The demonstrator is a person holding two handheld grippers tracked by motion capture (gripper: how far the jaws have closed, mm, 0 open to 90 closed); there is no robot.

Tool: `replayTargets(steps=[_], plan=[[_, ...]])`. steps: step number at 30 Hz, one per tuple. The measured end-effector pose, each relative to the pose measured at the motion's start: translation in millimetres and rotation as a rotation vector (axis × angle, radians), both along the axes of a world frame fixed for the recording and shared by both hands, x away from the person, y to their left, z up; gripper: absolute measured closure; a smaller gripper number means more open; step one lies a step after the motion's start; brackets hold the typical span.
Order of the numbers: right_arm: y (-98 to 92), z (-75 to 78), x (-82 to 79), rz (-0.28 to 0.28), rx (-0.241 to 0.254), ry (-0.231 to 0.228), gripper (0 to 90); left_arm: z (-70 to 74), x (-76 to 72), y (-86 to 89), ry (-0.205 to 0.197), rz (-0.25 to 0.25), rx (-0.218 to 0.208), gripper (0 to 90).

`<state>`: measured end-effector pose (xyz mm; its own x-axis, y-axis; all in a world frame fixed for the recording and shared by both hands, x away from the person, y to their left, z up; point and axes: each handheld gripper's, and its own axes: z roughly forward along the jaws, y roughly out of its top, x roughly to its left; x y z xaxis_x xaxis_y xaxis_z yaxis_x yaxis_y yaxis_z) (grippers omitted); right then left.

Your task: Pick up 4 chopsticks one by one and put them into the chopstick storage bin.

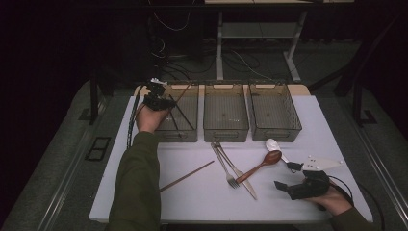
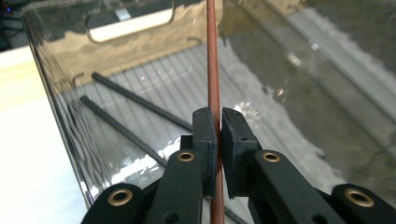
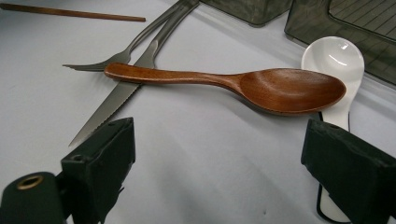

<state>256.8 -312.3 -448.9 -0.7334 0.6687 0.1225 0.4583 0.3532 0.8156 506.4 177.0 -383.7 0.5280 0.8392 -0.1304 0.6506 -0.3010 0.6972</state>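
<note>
My left gripper (image 2: 218, 128) has its jaws nearly closed on a brown chopstick (image 2: 213, 70), which runs upright between the two pads in the left gripper view and passes out of frame above and below. Under it lies the left bin (image 2: 56, 121), a clear smoky tray with two black chopsticks (image 2: 135, 100) resting slantwise on its ribbed floor. In the high view I see the same gripper (image 1: 155, 96) held over the near left part of that bin (image 1: 185, 134), my left hand (image 1: 150, 118) below it, wrist bent, and the green-sleeved forearm reaching straight forward from the table's near edge.

My right gripper (image 3: 219, 158) stands wide open with nothing between its jaws. It is aimed low across the white table (image 3: 196, 154) at a wooden spoon (image 3: 233, 84), whose handle lies across a knife (image 3: 121, 93) and a fork (image 3: 126, 51); its bowl overlaps a white spoon (image 3: 334, 58). In the high view this gripper (image 1: 284, 186) rests near the table's front right corner, my right hand (image 1: 332, 199) behind it, just beside the cutlery.

A second brown chopstick (image 1: 186, 176) lies loose on the table between my left forearm and the fork. The middle bin (image 1: 225, 127) and the right bin (image 1: 275, 130) stand side by side along the far edge.
</note>
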Motion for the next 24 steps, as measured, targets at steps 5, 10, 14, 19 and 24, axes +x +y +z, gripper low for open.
replayTargets(steps=[5, 10, 14, 19, 24], plan=[[0.0, 0.0, -0.1, 0.004, -0.001, -0.003, 9.8, -2.3, 0.6, -2.2, 0.003, 0.002, -0.002, 68.7], [0.2, 0.0, -0.3, 0.006, -0.001, -0.004, 9.8, 1.9, -2.2, -3.2, -0.027, -0.027, -0.030, 55.1], [0.0, 0.1, -0.3, 0.005, -0.001, -0.003, 9.8, 8.5, -7.8, -4.7, -0.046, -0.075, -0.027, 48.7], [0.3, 0.1, -0.4, 0.006, -0.001, -0.003, 9.8, 20.3, -19.5, -7.9, -0.062, -0.129, -0.015, 43.0], [0.3, 0.4, -0.6, 0.006, 0.002, -0.003, 9.8, 28.1, -36.3, -8.8, -0.083, -0.175, -0.052, 38.5]])
